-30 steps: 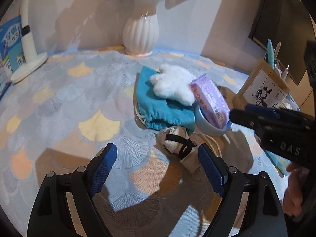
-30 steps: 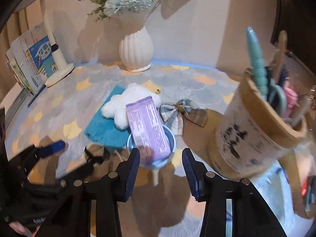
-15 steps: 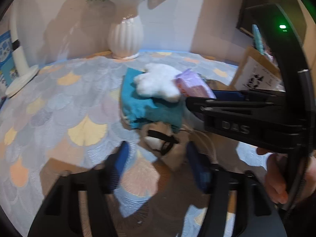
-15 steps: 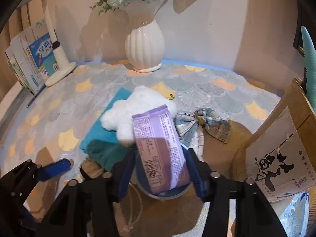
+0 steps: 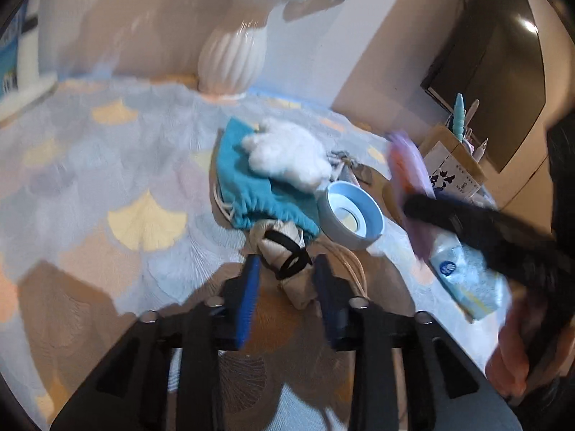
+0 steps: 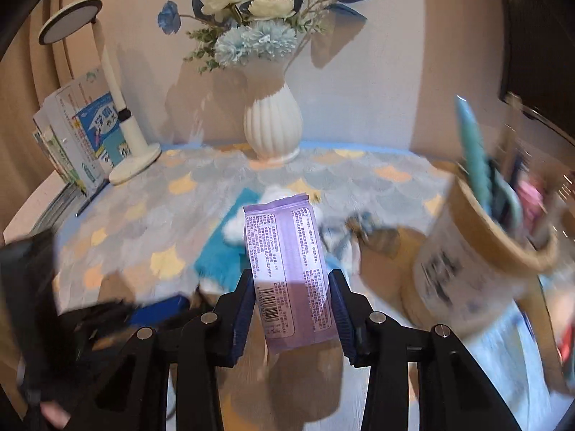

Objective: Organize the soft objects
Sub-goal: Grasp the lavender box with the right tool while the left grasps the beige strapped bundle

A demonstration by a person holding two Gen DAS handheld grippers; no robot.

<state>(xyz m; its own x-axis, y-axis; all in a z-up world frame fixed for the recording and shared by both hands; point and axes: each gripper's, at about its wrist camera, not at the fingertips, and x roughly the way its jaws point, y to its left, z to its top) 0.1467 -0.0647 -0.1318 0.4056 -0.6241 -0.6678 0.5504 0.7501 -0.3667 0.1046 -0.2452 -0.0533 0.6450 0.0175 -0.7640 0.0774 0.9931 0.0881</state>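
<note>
Far left, right wrist view: white desk lamp (image 6: 118,118) with books (image 6: 75,133) leaning behind it, both at the far-left edge of the table (image 6: 143,222), which has a scalloped grey/yellow cloth. White ribbed vase (image 6: 272,125) with blue and white flowers stands at the far centre by the wall.

Mid-table, left wrist view: teal drawstring pouch (image 5: 248,183) lying flat, white fluffy plush (image 5: 287,152) resting on its far-right part. Just right of the pouch, a light blue bowl (image 5: 350,215), nothing in it. A plaid bow (image 5: 345,165) sits behind the bowl, mostly hidden.

Left gripper (image 5: 287,280): jaws closing, beige rolled bundle with black elastic band (image 5: 284,251) sits between the blue pads, just near of the pouch. The pads look a hair off it on both sides; contact not confirmed.

Right gripper (image 6: 293,309): jaws closing a little, clamped on the purple tissue pack (image 6: 287,269). Pack is upright, tilted slightly left, barcode side facing the camera, lifted clear of the table. In the left view it's a motion-blurred purple streak right of the bowl.

Right side: brown paper pen holder (image 6: 478,262) with a teal pen and scissors, blurred. Near right, a light blue wipes packet (image 5: 463,276) lies on the table under the right gripper's body. A person's hand (image 5: 510,355) is at the near-right edge.
</note>
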